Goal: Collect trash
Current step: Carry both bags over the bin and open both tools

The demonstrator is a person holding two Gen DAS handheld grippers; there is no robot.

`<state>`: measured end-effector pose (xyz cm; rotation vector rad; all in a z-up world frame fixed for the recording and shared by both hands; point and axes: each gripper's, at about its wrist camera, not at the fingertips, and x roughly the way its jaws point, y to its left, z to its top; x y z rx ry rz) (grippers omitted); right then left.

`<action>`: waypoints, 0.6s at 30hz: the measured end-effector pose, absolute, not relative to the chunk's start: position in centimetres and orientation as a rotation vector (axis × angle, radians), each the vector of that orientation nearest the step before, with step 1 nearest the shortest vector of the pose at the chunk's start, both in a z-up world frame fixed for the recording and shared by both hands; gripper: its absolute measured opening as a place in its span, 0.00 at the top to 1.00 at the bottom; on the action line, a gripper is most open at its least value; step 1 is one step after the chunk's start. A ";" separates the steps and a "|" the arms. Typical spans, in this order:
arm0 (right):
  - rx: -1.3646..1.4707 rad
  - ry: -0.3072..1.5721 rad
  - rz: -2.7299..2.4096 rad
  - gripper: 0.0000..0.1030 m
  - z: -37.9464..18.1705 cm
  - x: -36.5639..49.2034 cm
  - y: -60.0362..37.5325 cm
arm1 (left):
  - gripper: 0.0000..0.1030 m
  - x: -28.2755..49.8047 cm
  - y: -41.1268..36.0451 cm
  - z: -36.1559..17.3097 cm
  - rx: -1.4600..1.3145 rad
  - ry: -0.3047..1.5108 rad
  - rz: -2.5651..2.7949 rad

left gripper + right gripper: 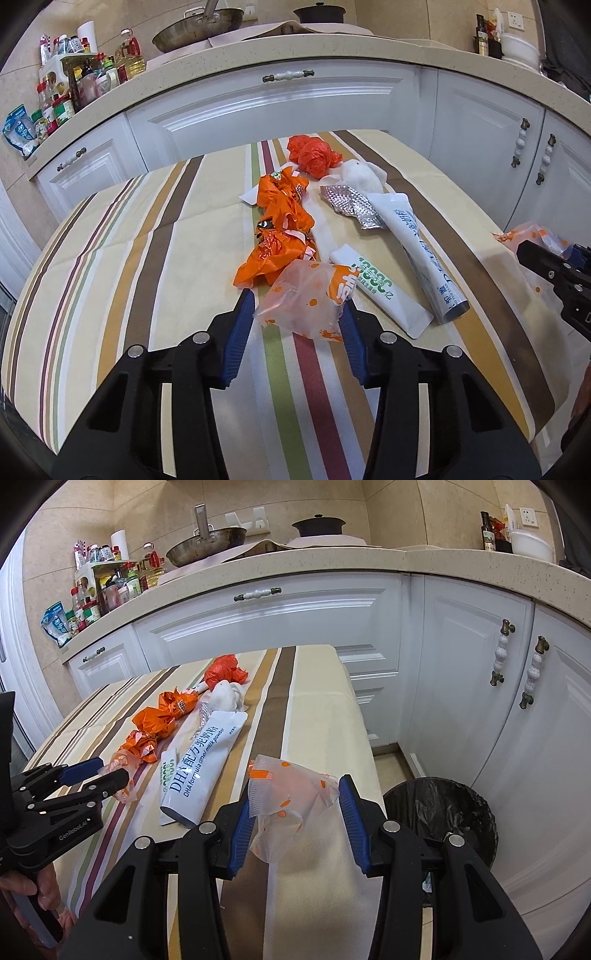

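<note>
My left gripper (297, 301) is shut on a translucent wrapper with orange dots (306, 299) that lies on the striped tablecloth (147, 258). Both blue pads touch its sides. Behind it lie crumpled orange wrappers (280, 229), a red bag (314, 155), a white tissue wad (362, 175), a foil blister (351, 206), a long white milk powder pouch (417, 243) and a small green-print sachet (380, 291). My right gripper (295, 788) is shut on a second dotted translucent wrapper (291, 801), held above the table's right edge. A black-lined bin (439, 812) stands on the floor just to its right.
White kitchen cabinets (280, 627) and a stone counter (332, 565) close off the far side and the right. A pan, a pot and several bottles stand on the counter. A hand (22, 890) holds the left gripper (112, 770) at the lower left of the right wrist view.
</note>
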<state>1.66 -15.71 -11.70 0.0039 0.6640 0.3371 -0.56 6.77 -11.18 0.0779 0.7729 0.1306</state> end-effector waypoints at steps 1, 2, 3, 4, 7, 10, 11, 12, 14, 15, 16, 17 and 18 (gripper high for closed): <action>0.004 0.664 0.337 0.57 -11.7 1.6 -15.7 | 0.58 -0.7 6.8 -11.1 0.077 0.770 0.129; 0.004 0.663 0.336 0.57 -11.7 1.6 -15.7 | 0.58 -0.8 6.8 -10.9 0.075 0.767 0.127; 0.004 0.661 0.336 0.57 -11.6 1.6 -15.7 | 0.58 -0.9 6.8 -10.7 0.074 0.764 0.125; 0.003 0.660 0.336 0.57 -11.5 1.6 -15.7 | 0.58 -1.1 6.7 -10.5 0.073 0.759 0.124; 0.003 0.651 0.328 0.57 -11.2 1.4 -15.9 | 0.59 -1.3 6.4 -9.7 0.072 0.741 0.112; 0.007 0.640 0.312 0.57 -10.8 1.2 -16.5 | 0.59 -1.2 5.8 -9.0 0.072 0.725 0.094; 0.008 0.636 0.304 0.57 -10.7 1.2 -16.8 | 0.59 -1.1 5.5 -8.8 0.074 0.719 0.085; 0.011 0.631 0.295 0.57 -10.5 1.2 -17.1 | 0.59 -1.0 5.2 -8.6 0.074 0.714 0.076; 0.013 0.624 0.278 0.57 -10.3 1.2 -17.7 | 0.59 -0.6 4.4 -8.2 0.068 0.707 0.051; 0.015 0.620 0.265 0.57 -10.2 1.2 -18.1 | 0.59 -0.5 4.1 -8.0 0.066 0.704 0.041; 0.016 0.617 0.256 0.57 -10.1 1.2 -18.5 | 0.59 -0.3 3.7 -7.9 0.065 0.700 0.031; 0.016 0.614 0.245 0.57 -10.1 1.2 -18.9 | 0.59 -0.1 3.0 -7.7 0.066 0.694 0.019; 0.015 0.611 0.236 0.57 -10.0 1.2 -19.2 | 0.59 0.1 2.6 -7.6 0.067 0.691 0.009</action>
